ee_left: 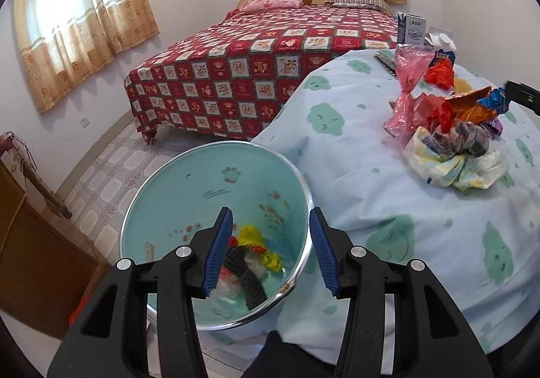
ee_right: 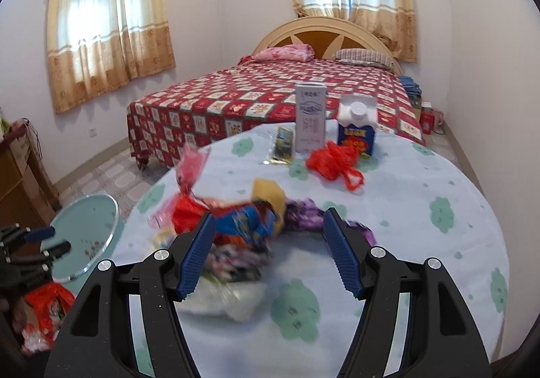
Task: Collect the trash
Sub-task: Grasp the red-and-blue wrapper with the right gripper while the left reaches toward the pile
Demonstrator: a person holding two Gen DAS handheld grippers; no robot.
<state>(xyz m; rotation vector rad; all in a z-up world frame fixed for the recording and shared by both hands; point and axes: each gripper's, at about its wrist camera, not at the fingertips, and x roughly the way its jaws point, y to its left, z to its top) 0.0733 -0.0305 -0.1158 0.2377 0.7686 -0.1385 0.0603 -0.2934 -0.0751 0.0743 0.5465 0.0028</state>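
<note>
1. Left wrist view: your left gripper (ee_left: 270,249) hung over the trash bin (ee_left: 162,195), jaws spread w/ nothing between them. The bin sat on the floor just beside the table (ee_left: 388,209), w/ a few bits at its bottom: a yellow wrapper (ee_left: 251,234) and a black strip (ee_left: 243,271). The trash pile (ee_left: 455,128) lay on the tablecloth, well apart from this gripper. The right tool's tip showed at the frame's edge near the pile.

2. Right wrist view: your right gripper (ee_right: 270,251) was spread wide just over the pile (ee_right: 236,226), empty, pads either side of the blue-orange wrapper (ee_right: 246,222). The pic was blurred here, so I couldn't tell if the pads touched anything. A red bag (ee_right: 334,162) lay further back by the cartons (ee_right: 357,131), which stood upright.

3. Step in hand, as I judged it: bin partly filled, left side idle over it, right side lined up for the next pick.

4. Next move prob. called for you to lower onto the wrapper, close firmly (crinkly, light, may slip or drag neighbours), then carry it over the rim.
</note>
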